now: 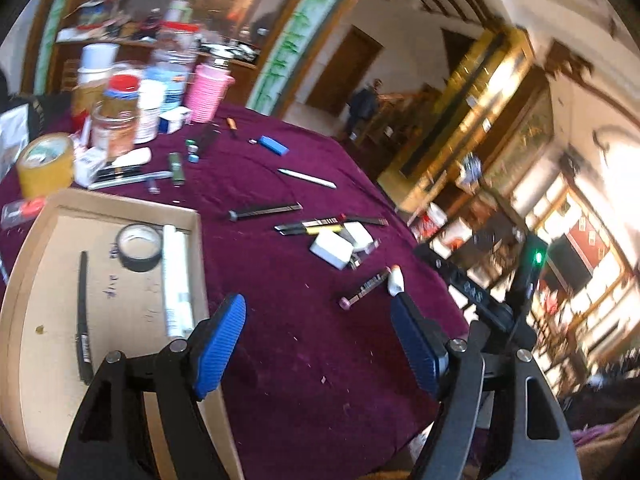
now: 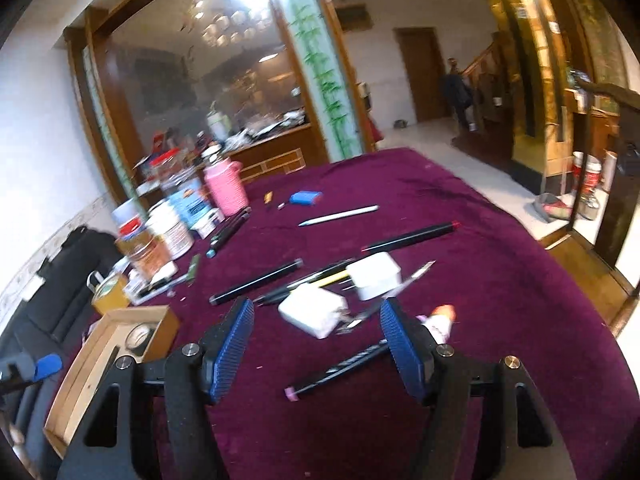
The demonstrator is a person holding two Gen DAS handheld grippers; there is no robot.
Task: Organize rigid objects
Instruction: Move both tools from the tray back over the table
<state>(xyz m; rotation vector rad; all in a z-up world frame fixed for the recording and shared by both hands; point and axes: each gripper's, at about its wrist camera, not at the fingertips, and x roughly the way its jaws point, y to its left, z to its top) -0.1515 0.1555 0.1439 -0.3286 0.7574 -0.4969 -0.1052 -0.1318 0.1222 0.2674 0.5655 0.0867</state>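
Round table under a maroon cloth point(image 1: 304, 320). At its left edge, a shallow cardboard tray point(image 1: 24, 280) holding a black tape roll point(image 1: 139, 246), a white tube point(image 1: 176, 284) and a black pen point(image 1: 82, 312). Beyond, a cluster of jars and a pink cup point(image 1: 206, 92). Mid-cloth, scattered pens, two white adapters point(image 2: 340, 296) and a pink-capped marker point(image 2: 340, 368). Left gripper point(image 1: 320, 340) above bare cloth just beside the tray, jaws wide, nothing between. Right gripper point(image 2: 316, 348) over the adapters and marker, jaws wide, gripping nothing.
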